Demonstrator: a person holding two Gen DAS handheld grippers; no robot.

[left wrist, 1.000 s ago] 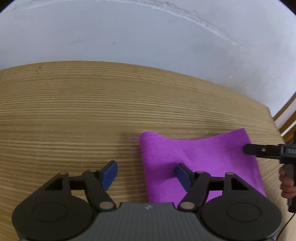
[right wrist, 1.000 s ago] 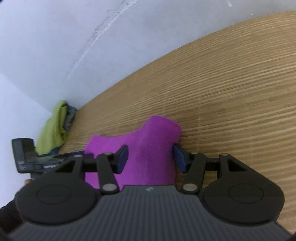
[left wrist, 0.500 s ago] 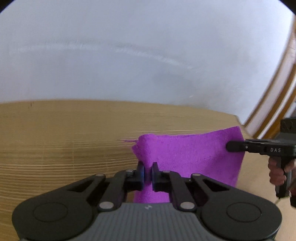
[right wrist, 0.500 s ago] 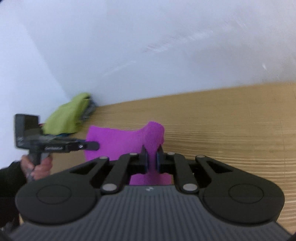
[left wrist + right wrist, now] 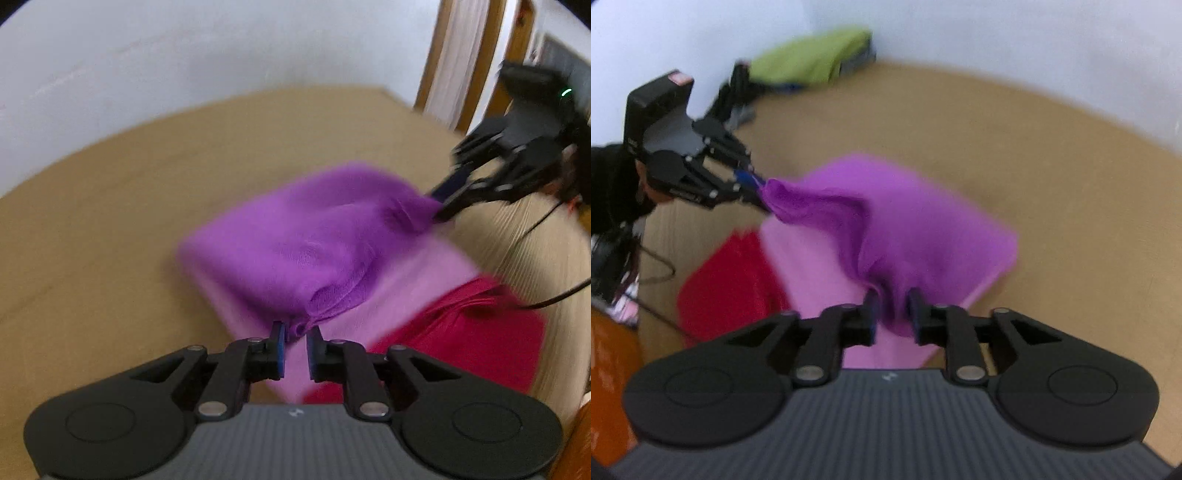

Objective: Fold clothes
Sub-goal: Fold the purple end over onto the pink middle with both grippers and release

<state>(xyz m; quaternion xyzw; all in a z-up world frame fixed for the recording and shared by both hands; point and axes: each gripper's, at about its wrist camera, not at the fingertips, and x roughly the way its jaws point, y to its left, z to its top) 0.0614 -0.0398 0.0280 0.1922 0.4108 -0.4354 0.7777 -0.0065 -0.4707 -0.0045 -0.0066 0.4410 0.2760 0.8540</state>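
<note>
Purple cloth stretched lengthwise between grippers, left gripper and right gripper each clamping a corner

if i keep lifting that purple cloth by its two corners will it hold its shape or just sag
Probably sag: the purple cloth already droops and creases between the left gripper and right gripper. It looks fleecy and light, so a corner pinch likely holds it. Its hanging middle may drag on the pink cloth beneath.
</note>
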